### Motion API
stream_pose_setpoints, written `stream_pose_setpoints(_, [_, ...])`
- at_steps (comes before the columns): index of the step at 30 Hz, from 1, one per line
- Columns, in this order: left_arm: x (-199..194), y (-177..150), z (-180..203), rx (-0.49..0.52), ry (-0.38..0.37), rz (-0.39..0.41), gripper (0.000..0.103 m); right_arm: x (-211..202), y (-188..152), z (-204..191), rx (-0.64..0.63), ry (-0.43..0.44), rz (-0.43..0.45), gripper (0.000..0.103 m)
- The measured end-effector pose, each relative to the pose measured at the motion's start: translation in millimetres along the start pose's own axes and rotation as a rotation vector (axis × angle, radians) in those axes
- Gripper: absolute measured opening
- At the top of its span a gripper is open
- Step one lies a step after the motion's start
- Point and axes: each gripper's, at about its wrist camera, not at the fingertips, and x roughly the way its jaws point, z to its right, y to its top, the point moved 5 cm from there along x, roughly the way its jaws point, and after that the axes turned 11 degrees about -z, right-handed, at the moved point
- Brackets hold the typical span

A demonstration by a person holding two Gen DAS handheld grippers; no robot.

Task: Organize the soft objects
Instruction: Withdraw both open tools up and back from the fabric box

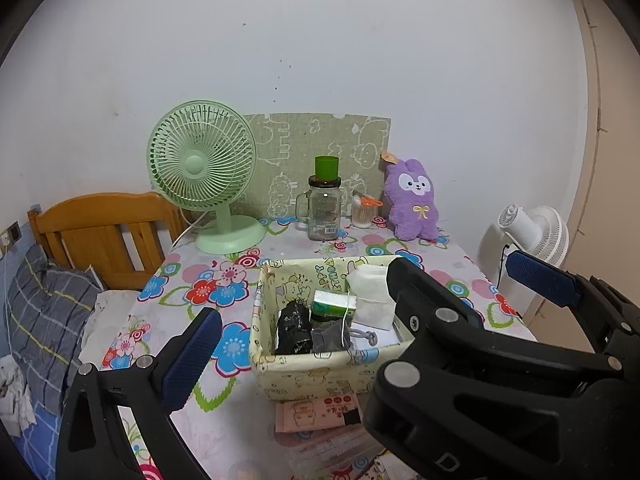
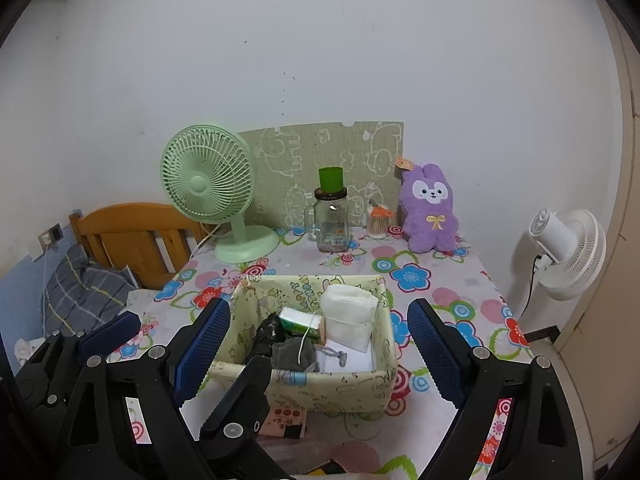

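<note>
A purple plush bunny (image 1: 414,202) sits upright at the back right of the flowered table, also in the right wrist view (image 2: 430,210). A pale yellow fabric bin (image 1: 280,368) (image 2: 332,388) stands in the middle; it holds a white pouch (image 2: 348,320), a green tissue pack (image 2: 300,322), a grey drawstring bag (image 2: 294,354) and a black bundle (image 1: 294,330). My left gripper (image 1: 304,344) is open and empty in front of the bin. My right gripper (image 2: 320,352) is open and empty, with the bin between its fingers in view.
A green desk fan (image 1: 204,168) stands at the back left. A glass mug with a green cap (image 1: 324,208) and a swab jar (image 1: 364,214) stand by the patterned board. A pink packet (image 1: 316,412) lies before the bin. A white floor fan (image 2: 568,252) stands right; a bed (image 1: 48,304) lies left.
</note>
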Motion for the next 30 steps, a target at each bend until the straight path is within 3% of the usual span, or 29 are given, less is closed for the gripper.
stream_pose_setpoints(30, [10.4, -80.4, 10.3, 0.009, -0.036, -0.068, 0.103, 7.2, -83.5, 4.1, 0.018, 0.016, -0.064, 0.092])
